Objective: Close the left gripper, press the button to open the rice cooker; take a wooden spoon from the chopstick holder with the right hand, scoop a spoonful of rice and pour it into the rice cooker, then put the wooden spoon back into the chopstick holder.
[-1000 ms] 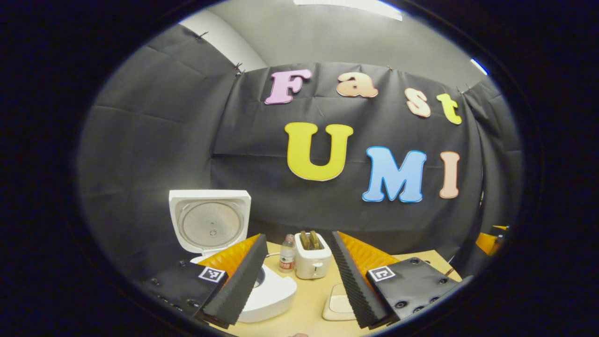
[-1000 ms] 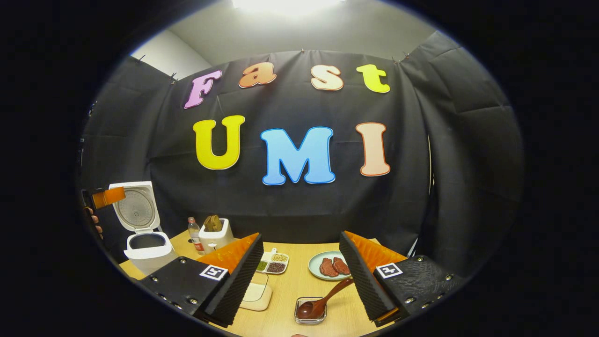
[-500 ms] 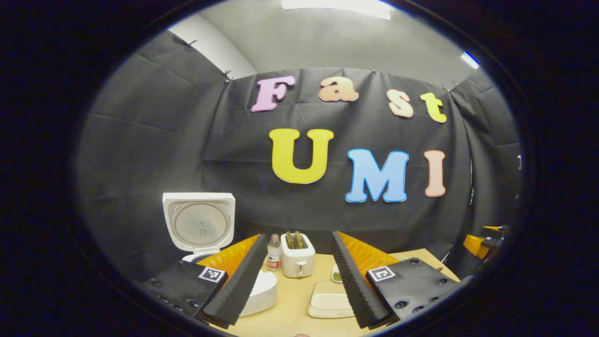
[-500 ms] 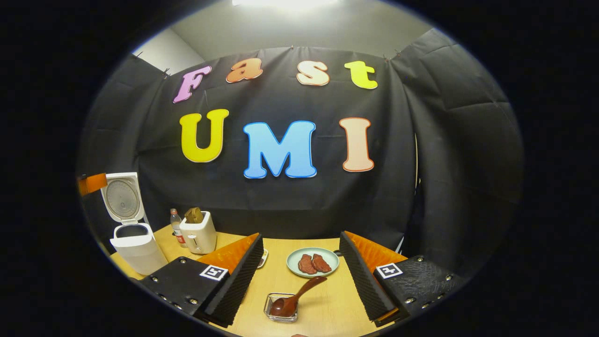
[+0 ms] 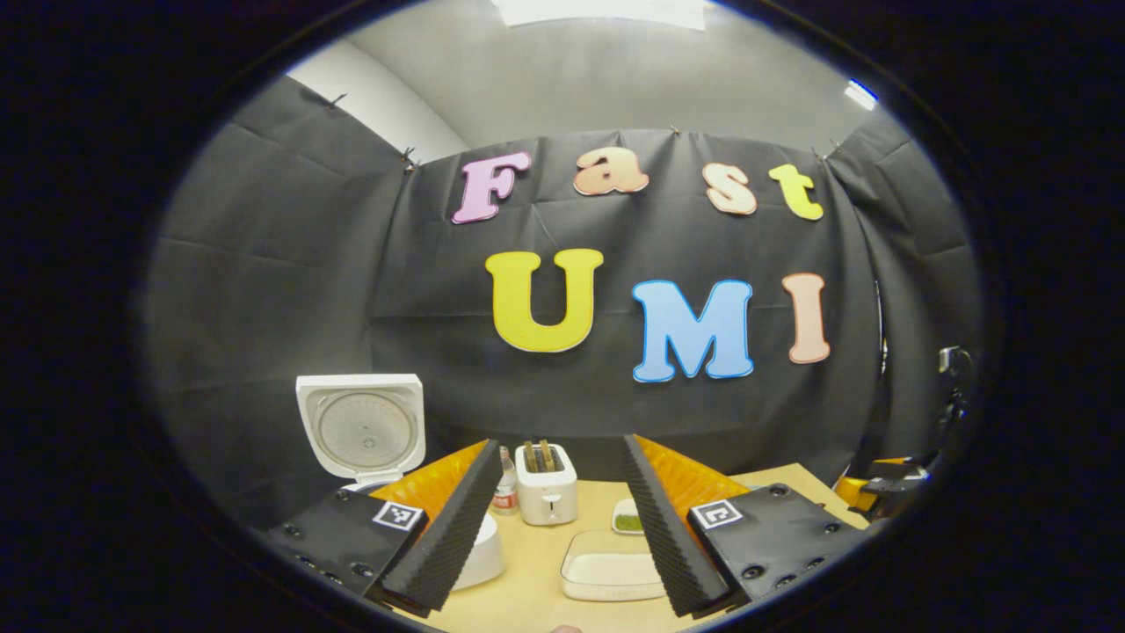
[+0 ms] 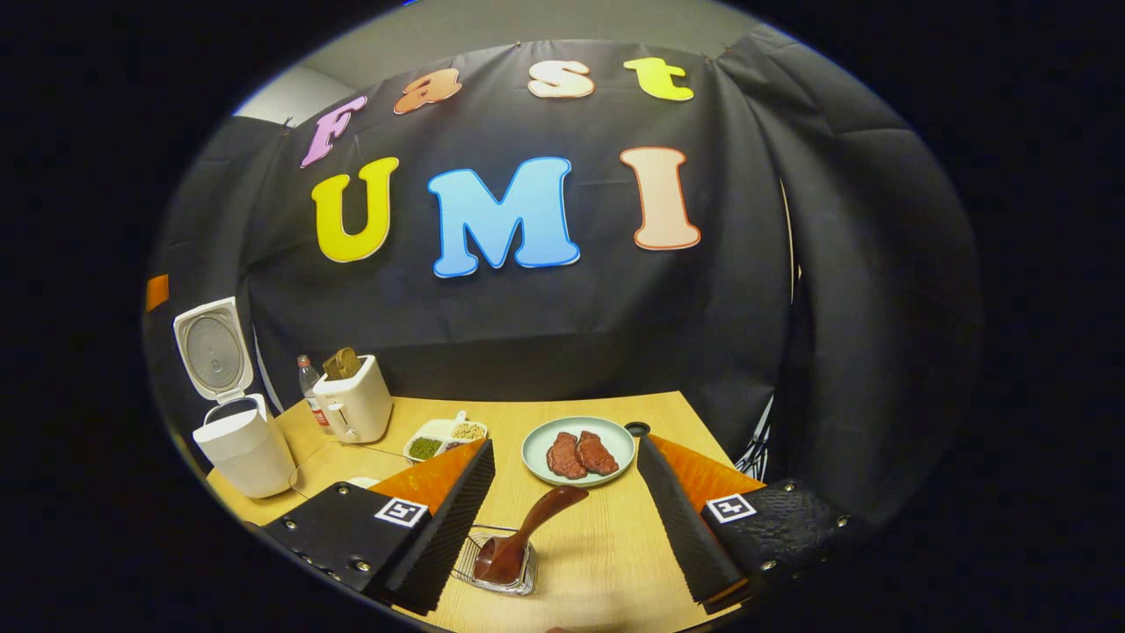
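Wooden spoon (image 6: 526, 532) standing tilted in the wire chopstick holder (image 6: 497, 563), bowl end down, handle leaning up toward the plate. Between the two fingers of the right gripper (image 6: 569, 519), which is spread wide and holding nothing, not touching the spoon. Just past the spoon, a pale plate (image 6: 577, 451) with two pieces of meat. Off to the left on the wooden table (image 6: 606, 563), a small dish of beans (image 6: 444, 437), a white toaster (image 6: 356, 409), a bottle (image 6: 307, 382). Farthest left, the white rice cooker (image 6: 237, 444) with lid up. In the left gripper view, left gripper (image 5: 555, 519) also spread wide, holding nothing, rice cooker (image 5: 365, 435) behind its left finger, lid up.
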`<action>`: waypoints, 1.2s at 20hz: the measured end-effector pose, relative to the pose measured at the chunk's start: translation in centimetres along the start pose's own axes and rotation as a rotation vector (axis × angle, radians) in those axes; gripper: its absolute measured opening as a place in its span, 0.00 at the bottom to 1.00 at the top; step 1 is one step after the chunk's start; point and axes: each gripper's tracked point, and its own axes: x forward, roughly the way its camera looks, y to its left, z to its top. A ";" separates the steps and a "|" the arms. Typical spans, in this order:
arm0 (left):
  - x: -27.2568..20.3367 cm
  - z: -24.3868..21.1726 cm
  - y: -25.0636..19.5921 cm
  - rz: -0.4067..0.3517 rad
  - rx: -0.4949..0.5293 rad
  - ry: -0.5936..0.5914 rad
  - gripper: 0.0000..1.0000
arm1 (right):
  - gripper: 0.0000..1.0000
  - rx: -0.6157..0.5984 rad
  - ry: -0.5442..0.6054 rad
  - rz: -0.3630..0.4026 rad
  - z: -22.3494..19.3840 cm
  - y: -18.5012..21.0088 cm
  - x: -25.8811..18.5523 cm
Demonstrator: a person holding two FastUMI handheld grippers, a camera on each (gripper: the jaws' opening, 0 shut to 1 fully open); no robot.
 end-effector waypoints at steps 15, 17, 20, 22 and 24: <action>3.8 -3.8 4.6 -0.053 -0.005 0.088 0.95 | 0.80 0.148 0.228 -0.027 -9.1 1.4 8.1; 4.1 -4.3 4.8 -0.055 -0.003 0.101 1.00 | 0.74 0.178 0.251 -0.017 -9.6 1.7 8.2; 4.5 -5.0 4.9 -0.050 0.015 0.111 1.00 | 0.54 0.206 0.268 -0.010 -9.7 2.1 8.7; 4.5 -5.1 4.7 -0.053 0.017 0.114 1.00 | 0.34 0.234 0.262 0.034 -9.2 2.9 8.0; 4.4 -4.8 4.5 -0.058 0.017 0.107 1.00 | 0.16 0.273 0.265 0.057 -9.3 4.1 7.7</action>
